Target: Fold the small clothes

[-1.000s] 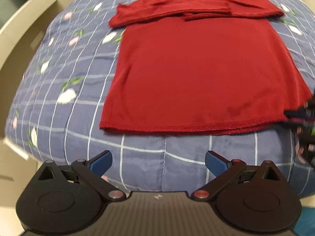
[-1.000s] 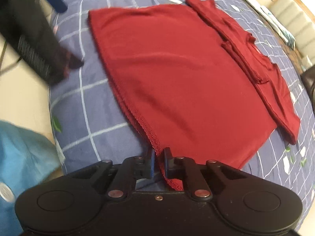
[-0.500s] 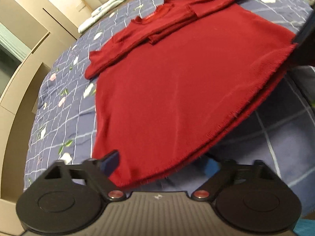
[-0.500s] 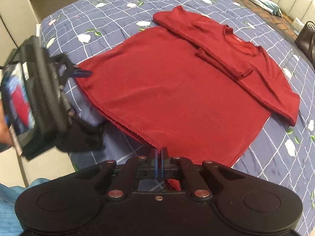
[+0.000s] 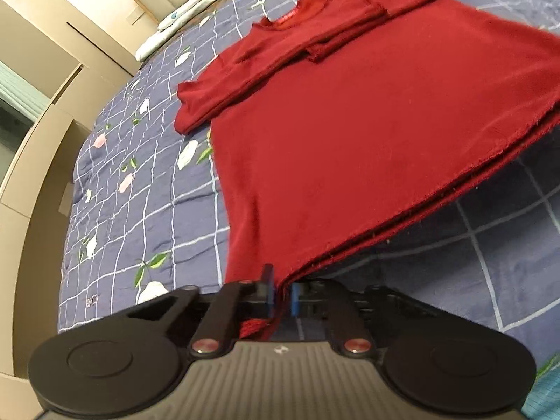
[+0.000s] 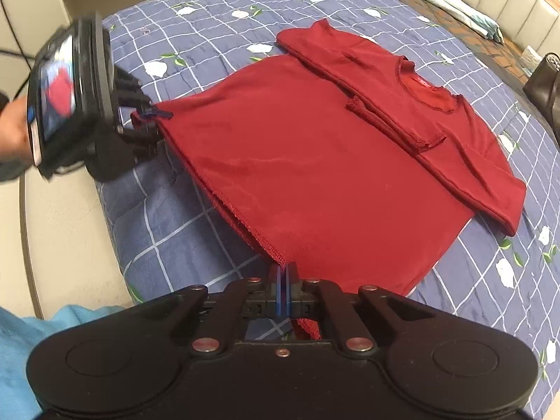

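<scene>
A dark red long-sleeved top (image 5: 350, 133) (image 6: 315, 161) lies on the bed with both sleeves folded across the chest near the collar (image 6: 423, 91). My left gripper (image 5: 281, 292) is shut on the hem's left corner, and the hem edge rises off the quilt from there. My right gripper (image 6: 282, 280) is shut on the hem's other corner. The right wrist view also shows the left gripper (image 6: 159, 114) at the far hem corner, held by a person's hand (image 6: 14, 129). The hem hangs taut between the two grippers.
A blue checked quilt with flower prints (image 5: 147, 182) (image 6: 210, 10) covers the bed. A padded headboard (image 6: 490, 3) and a rolled cloth (image 5: 189, 10) lie at the far end. A dark bag (image 6: 544, 84) sits at the right. Beige floor (image 6: 59, 231) runs beside the bed.
My left gripper came in from open in front of the hem, closed on the left corner and lifted it. The right gripper stayed shut on its corner and rose with it.
</scene>
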Motion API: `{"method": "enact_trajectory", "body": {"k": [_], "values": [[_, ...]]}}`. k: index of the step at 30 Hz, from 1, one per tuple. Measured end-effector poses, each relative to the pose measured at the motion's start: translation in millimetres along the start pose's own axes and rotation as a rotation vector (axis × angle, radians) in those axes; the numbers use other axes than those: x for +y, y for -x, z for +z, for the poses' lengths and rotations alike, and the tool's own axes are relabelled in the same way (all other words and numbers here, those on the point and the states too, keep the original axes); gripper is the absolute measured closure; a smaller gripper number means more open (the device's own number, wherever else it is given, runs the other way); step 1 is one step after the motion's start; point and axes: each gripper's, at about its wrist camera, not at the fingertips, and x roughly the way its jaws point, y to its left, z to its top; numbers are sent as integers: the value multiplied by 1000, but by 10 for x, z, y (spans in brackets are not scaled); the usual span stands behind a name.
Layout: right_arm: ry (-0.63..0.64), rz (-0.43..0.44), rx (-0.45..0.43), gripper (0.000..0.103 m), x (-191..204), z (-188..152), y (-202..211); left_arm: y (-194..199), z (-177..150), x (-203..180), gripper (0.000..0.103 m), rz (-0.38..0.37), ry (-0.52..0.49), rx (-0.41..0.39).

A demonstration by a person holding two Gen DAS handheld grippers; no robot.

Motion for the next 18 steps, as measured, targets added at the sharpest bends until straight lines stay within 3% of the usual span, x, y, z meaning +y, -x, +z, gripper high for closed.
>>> {"method": "enact_trajectory", "body": {"k": [8, 18], "values": [[85, -1, 26, 102, 90, -102, 78, 317, 28, 15, 99, 2, -66, -25], [69, 30, 34, 102, 53, -291, 428, 927, -14, -28, 99, -15, -204, -103]]}}
